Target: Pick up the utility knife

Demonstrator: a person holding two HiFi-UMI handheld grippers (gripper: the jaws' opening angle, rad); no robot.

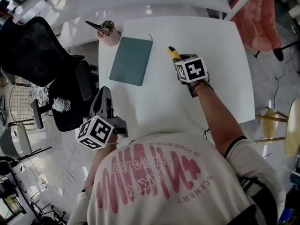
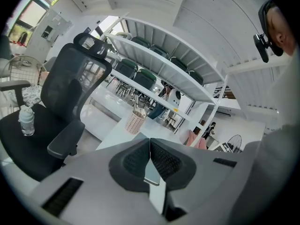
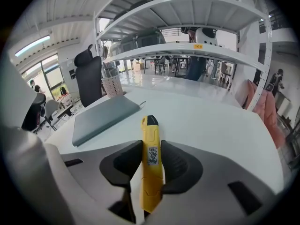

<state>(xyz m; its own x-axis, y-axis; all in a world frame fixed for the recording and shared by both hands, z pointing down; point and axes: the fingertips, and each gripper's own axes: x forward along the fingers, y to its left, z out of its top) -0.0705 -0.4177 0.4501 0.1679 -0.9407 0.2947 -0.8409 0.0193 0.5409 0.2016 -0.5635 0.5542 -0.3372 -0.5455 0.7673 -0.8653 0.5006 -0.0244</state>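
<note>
utility knife (image 3: 150, 139): yellow, black tip | table (image 1: 211, 88): white | folder (image 1: 131, 60): grey-green | pen cup (image 1: 111, 37): pink, perforated | chair (image 1: 33, 50): black | left tool (image 2: 150, 156), right tool (image 3: 151, 150): grey, black ribbed pads, cubes with black-and-white square markers | shirt (image 1: 154, 182): white, pink lettering

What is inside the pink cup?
A few long, thin things stick out of the cup, and one dark one points left. Their lower ends are hidden inside it, so I can't tell what they are.

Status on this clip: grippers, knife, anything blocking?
Right gripper shut on utility knife. Left gripper shut, empty. Teal notebook lies left of knife, apart, not blocking.
</note>
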